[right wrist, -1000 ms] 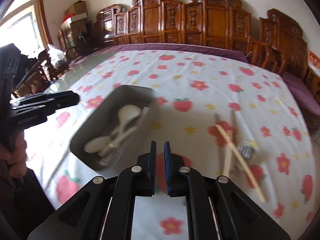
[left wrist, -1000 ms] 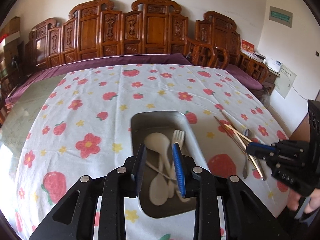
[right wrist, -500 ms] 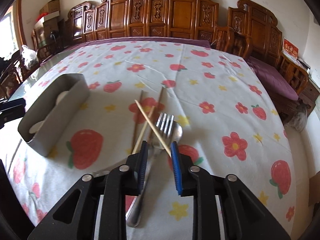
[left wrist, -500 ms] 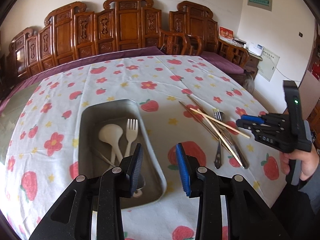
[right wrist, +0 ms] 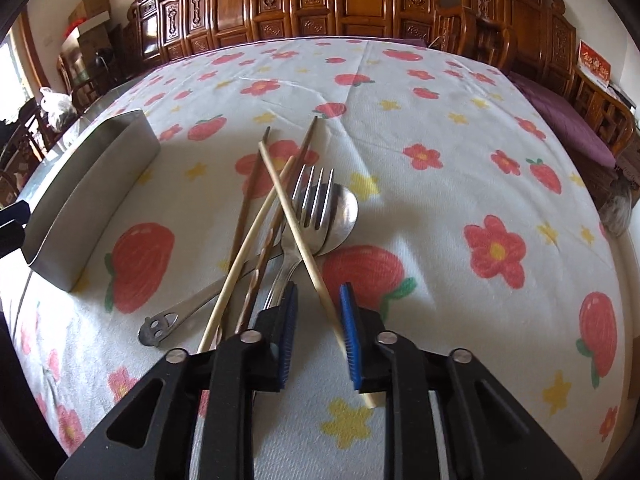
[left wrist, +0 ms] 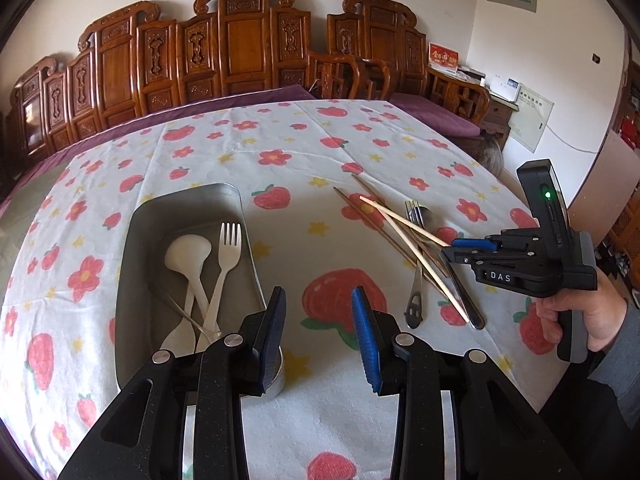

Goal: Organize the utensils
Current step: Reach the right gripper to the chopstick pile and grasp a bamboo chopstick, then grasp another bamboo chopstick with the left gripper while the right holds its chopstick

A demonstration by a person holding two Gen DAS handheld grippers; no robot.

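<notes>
1 chopstick (right wrist: 296, 232) between right tool (right wrist: 318, 332) — untouched.

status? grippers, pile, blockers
Both open: left gripper idle by tray, right gripper straddling pale chopstick. Pile tangled: fork, spoon underneath.

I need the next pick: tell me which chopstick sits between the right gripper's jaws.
The pale chopstick that crosses over the metal fork runs down between the open jaws of the right gripper. The other pale one and both dark chopsticks lie left of them.
</notes>
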